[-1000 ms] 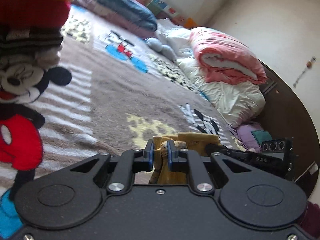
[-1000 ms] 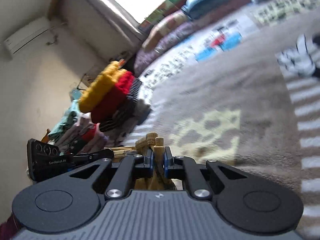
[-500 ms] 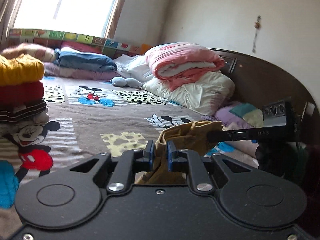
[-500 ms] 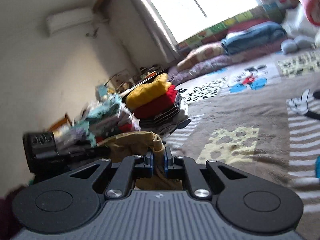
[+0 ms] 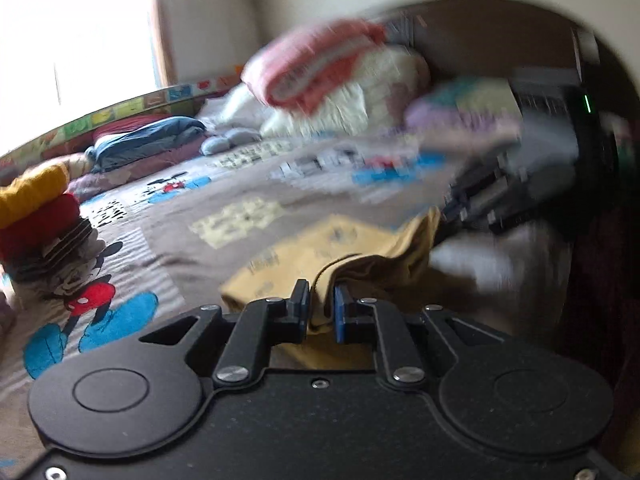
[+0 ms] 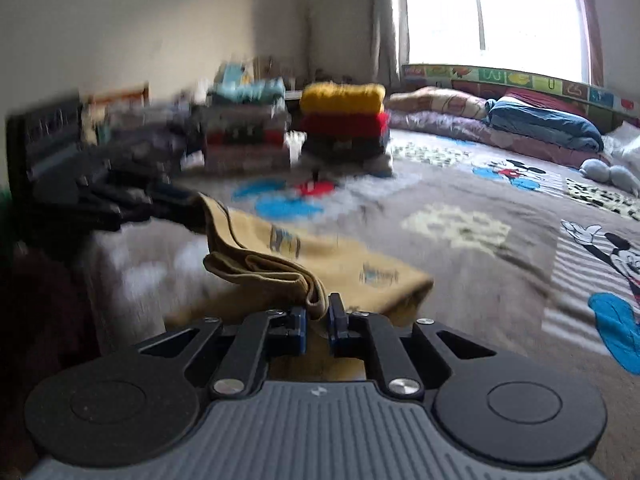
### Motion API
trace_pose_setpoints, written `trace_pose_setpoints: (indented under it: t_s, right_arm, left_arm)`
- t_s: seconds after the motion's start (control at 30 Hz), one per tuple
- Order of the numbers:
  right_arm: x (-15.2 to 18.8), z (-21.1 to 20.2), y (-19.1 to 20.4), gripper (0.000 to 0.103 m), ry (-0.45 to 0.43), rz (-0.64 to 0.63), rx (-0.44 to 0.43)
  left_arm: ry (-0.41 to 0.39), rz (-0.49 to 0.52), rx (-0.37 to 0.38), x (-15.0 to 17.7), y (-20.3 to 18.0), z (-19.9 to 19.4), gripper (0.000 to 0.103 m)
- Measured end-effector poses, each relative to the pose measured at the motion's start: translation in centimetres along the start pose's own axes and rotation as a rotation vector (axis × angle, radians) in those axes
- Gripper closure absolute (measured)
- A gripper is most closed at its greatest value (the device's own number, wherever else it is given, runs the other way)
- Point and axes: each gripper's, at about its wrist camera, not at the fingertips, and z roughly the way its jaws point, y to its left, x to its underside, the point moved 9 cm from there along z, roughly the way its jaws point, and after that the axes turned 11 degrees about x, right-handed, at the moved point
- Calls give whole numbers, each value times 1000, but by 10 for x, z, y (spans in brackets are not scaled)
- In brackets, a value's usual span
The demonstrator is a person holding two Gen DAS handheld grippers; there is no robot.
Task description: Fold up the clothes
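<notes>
A mustard-yellow garment [image 5: 320,252] with small printed marks lies spread on the bed near its front edge; it also shows in the right wrist view [image 6: 320,256]. My left gripper [image 5: 321,308] is shut on one part of its near edge. My right gripper [image 6: 317,320] is shut on another part of that edge. The right gripper shows blurred at the garment's right end in the left wrist view [image 5: 480,204], and the left gripper at its left end in the right wrist view [image 6: 132,204].
A stack of folded clothes, yellow and red on top [image 6: 344,120], stands on the brown Mickey Mouse blanket [image 6: 480,200], with more piles [image 6: 248,128] beside it. Pillows and a pink quilt [image 5: 332,72] lie by the dark headboard [image 5: 500,32]. Bedding lies under the window.
Both grippers swung down from holding the garment bunched in the air. The garment now lies spread out on the bed, still held at its near edge. Both views are motion-blurred.
</notes>
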Motion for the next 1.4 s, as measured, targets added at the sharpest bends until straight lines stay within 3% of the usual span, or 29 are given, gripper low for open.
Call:
trace_pose_setpoints:
  t_s: [0.13,0.27,0.4,0.53,0.6,0.67,0.7,0.77,0.83,0.93,1.0,1.1,1.17,1.2,1.33,1.4]
  right_arm:
    - [29,-5,14,81,84,-116,36]
    - [40,-33,23,80,114,-201,33]
    - [15,-45,11,78,40,-97,60]
    - [-10,-21,22,76,-1,-44,81]
    - [0,2,34,72,57,-49,88]
    - [34,27,34,72,219,-109,147]
    - [36,21,31,72,206,-77,141]
    - [36,8,26,71,207,-36,134]
    - [29,-6,25,71,206,-38,131]
    - [5,-7,30,71,134,-71,139]
    - [-11,5,32,71,99,-109,162]
    - [-30,38,25,71,81,-134,199]
    - [-35,63,15,71,76,-124,216]
    - [-32,73,9,71,93,-103,219]
    - [-5,108,-12,69,178,-6,190]
    - [-4,109,-21,69,150,67,143]
  left_arm:
    - [135,97,35,26,-25,-3,92]
    - [27,-54,38,12,-8,-22,83]
    - [-78,-269,-54,-10,31,-10,83]
    - [48,-184,-82,10,11,33,83]
    - [110,-141,-96,19,1,54,83]
    - [136,-121,-99,20,-7,57,82]
    - [136,-123,-92,17,-9,52,82]
    - [102,-158,-74,6,-1,41,78]
    - [18,-223,-109,-8,19,33,78]
    - [-56,-298,-157,-24,52,42,78]
    - [-65,-294,-179,-33,61,49,78]
    - [-77,-312,-150,-35,71,65,78]
    - [-32,-339,-135,-23,76,84,78]
    - [13,-363,-113,-11,75,95,78]
    - [36,-357,-124,0,71,106,78]
    - [31,-360,-119,1,71,104,78]
